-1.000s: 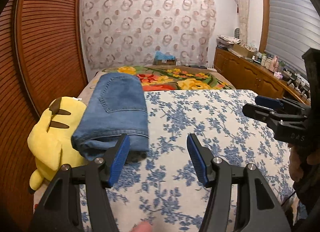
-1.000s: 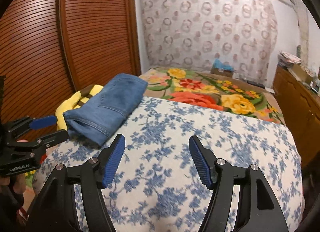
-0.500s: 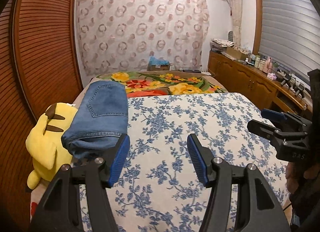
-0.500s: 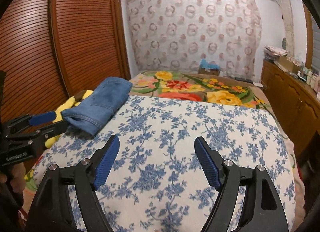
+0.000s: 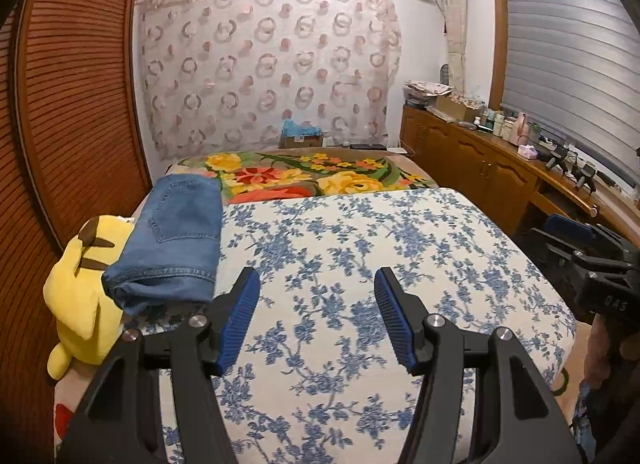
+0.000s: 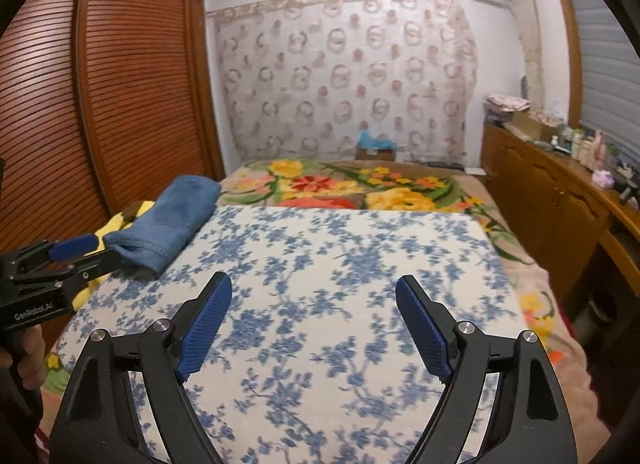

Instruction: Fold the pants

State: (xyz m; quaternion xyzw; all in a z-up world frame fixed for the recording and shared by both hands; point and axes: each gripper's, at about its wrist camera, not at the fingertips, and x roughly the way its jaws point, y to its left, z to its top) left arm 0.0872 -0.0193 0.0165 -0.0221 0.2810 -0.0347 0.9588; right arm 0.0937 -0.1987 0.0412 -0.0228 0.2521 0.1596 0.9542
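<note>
Folded blue jeans [image 5: 176,240] lie at the left edge of the bed, partly on a yellow plush toy [image 5: 80,292]; they also show in the right wrist view [image 6: 168,219]. My left gripper [image 5: 316,316] is open and empty, held above the blue-flowered sheet [image 5: 360,248], just right of the jeans' near end. My right gripper [image 6: 314,324] is open and empty above the sheet [image 6: 340,264], well right of the jeans. Each gripper shows at the edge of the other's view: the left [image 6: 80,256], the right [image 5: 576,240].
A wooden louvred wardrobe [image 5: 76,111] stands along the left. A bright flowered blanket [image 5: 312,179] covers the bed's far end. A wooden counter with bottles and clutter [image 5: 500,151] runs along the right under a window blind. A patterned curtain hangs on the back wall.
Both grippers have drawn back and risen from the bed, so the jeans look farther away. Both stay open and empty. The jeans have not moved.
</note>
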